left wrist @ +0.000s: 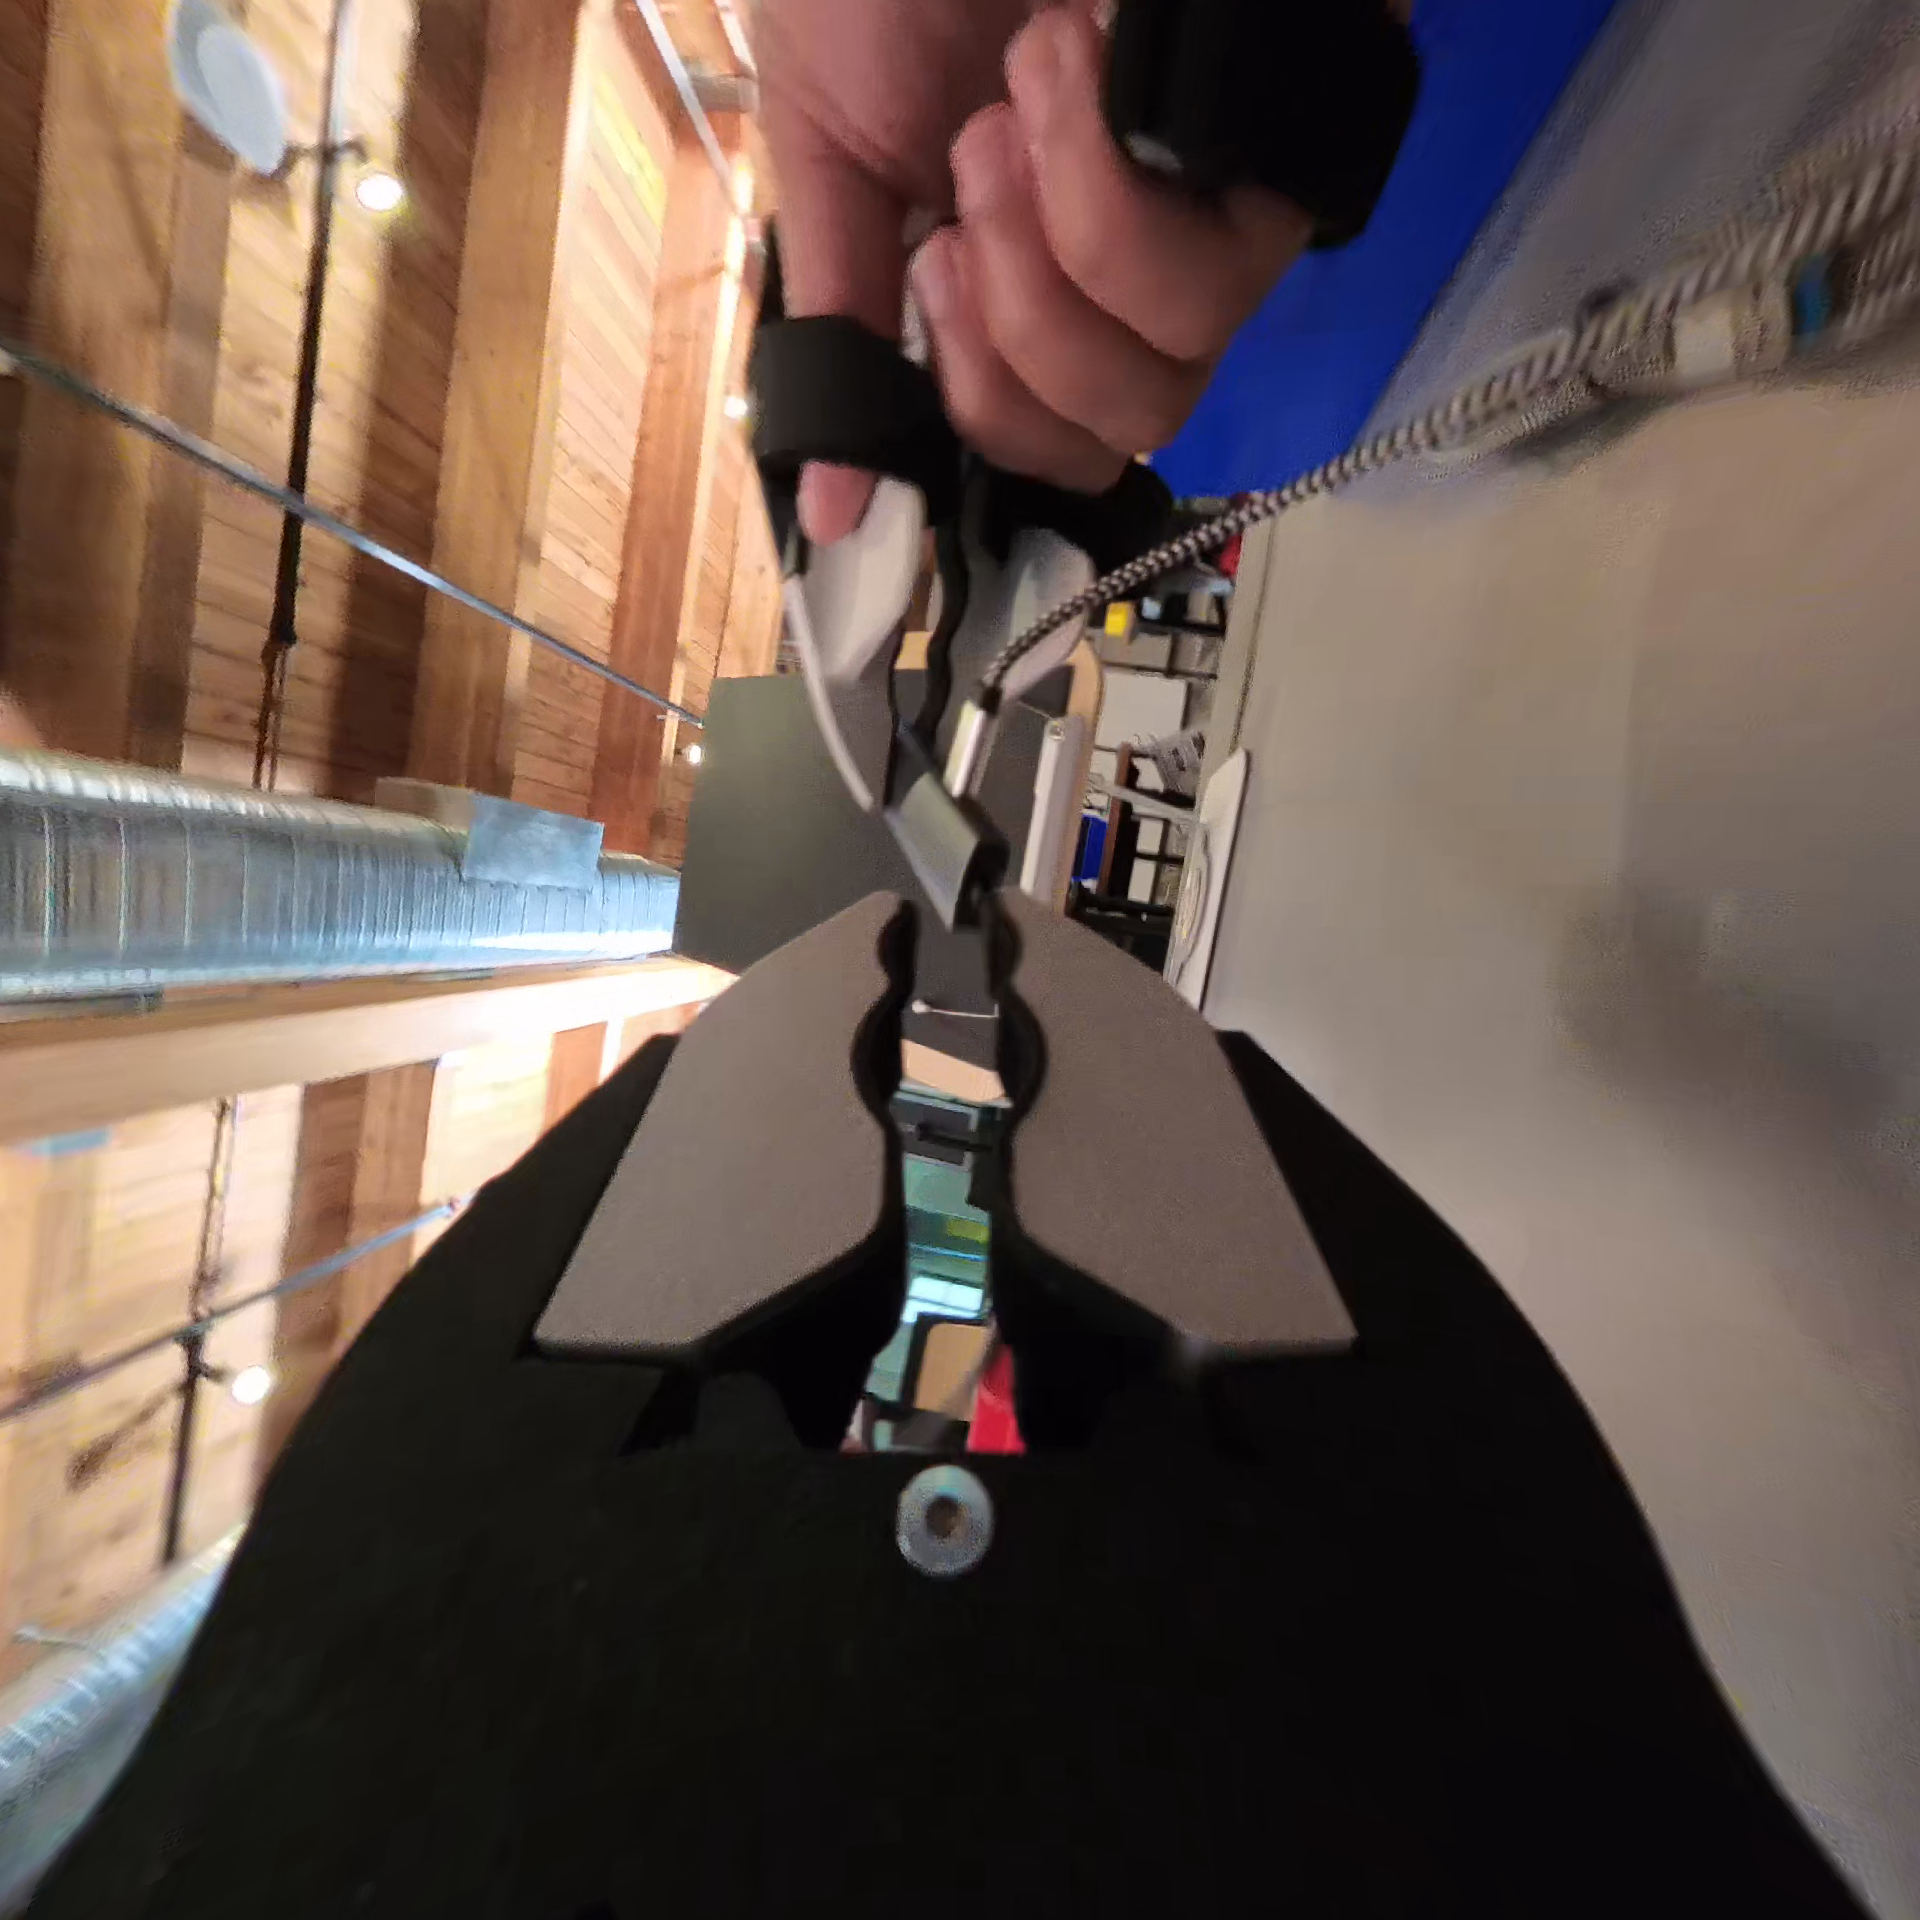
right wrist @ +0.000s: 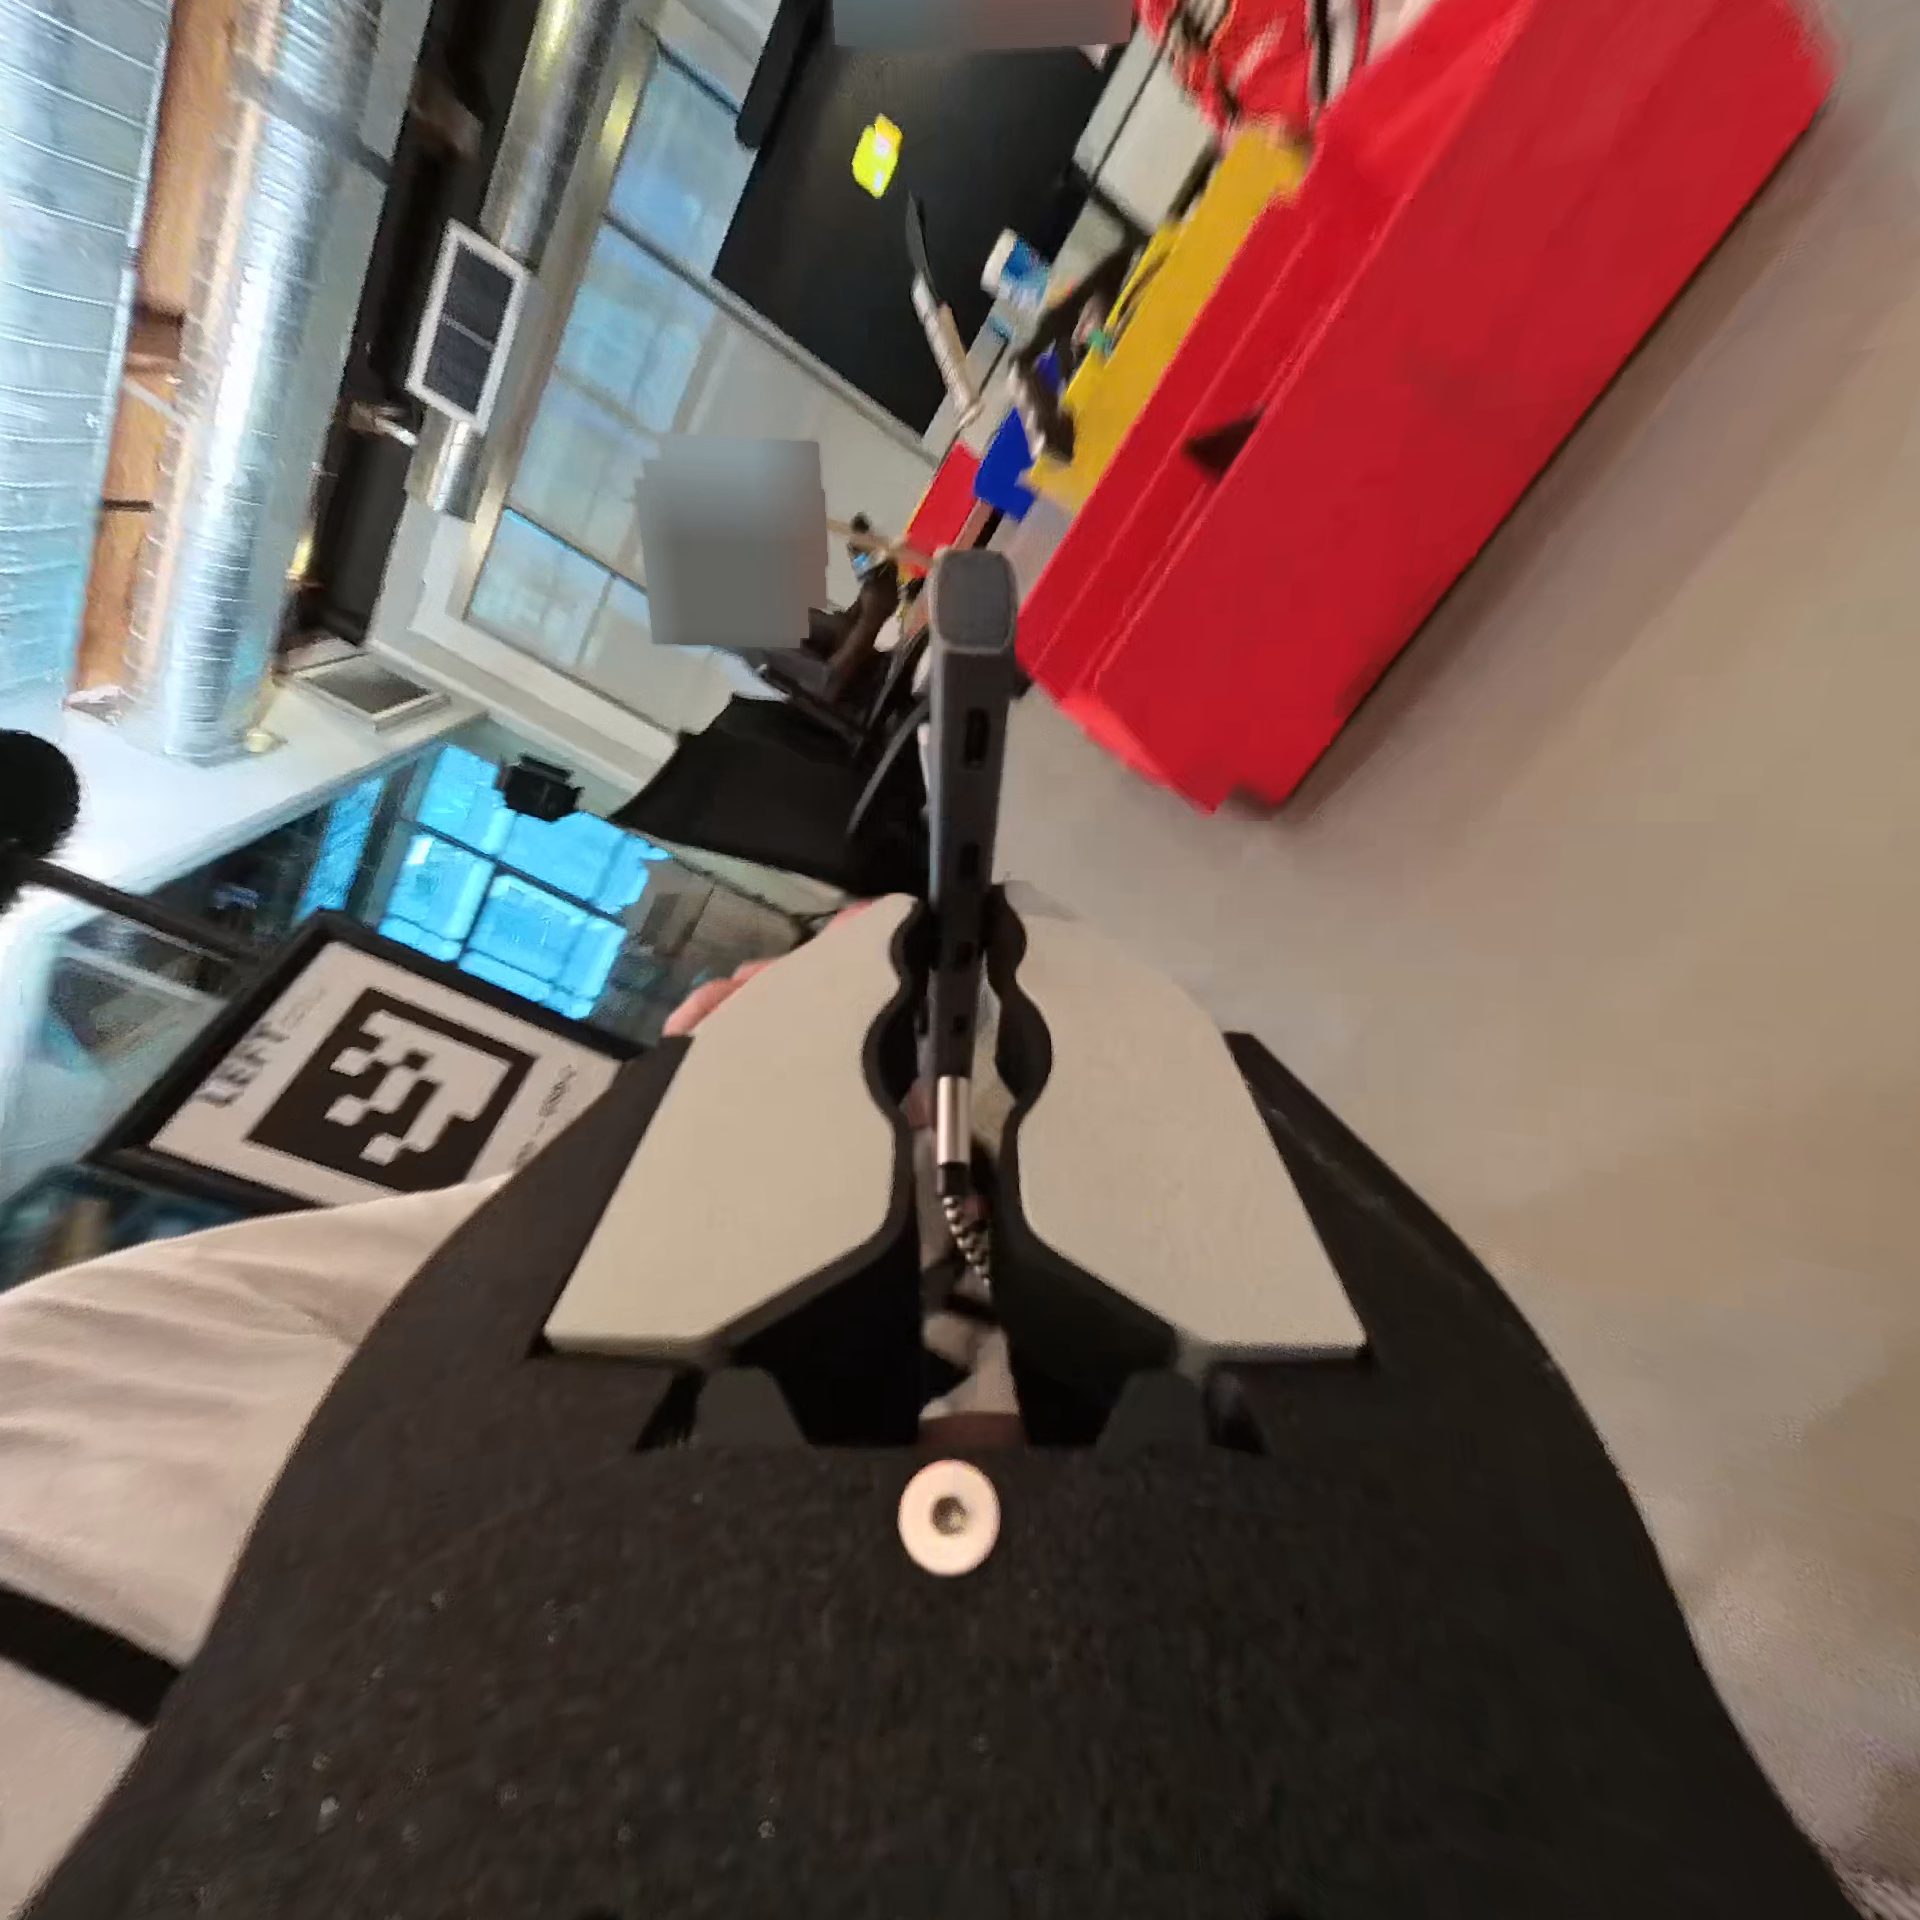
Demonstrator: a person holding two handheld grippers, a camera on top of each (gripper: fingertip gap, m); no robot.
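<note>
In the left wrist view my left gripper (left wrist: 951, 935) is shut on a slim dark grey hub-like device (left wrist: 935, 847). A hand (left wrist: 997, 270) holds the right gripper (left wrist: 925, 727) just beyond it. A braided cable (left wrist: 1351, 468) runs from there to the upper right. In the right wrist view my right gripper (right wrist: 956, 935) is shut on the same device (right wrist: 966, 727) at its near end. There the cable's silver plug (right wrist: 951, 1127) sits between the fingers. The device sticks out forward, edge on. The left gripper's marker plate (right wrist: 364, 1081) shows at the lower left.
Both views are tilted sideways and blurred. A grey tabletop (right wrist: 1558, 1039) lies to the right, with a red box (right wrist: 1455, 416) and a yellow one (right wrist: 1174, 312) on it. A blue cloth (left wrist: 1382, 312) and a white flat object (left wrist: 1210, 873) lie farther off. Ducts (left wrist: 312, 883) and wooden beams are overhead. The tips of one gripper are about 8 centimeters away from the tips of the other.
</note>
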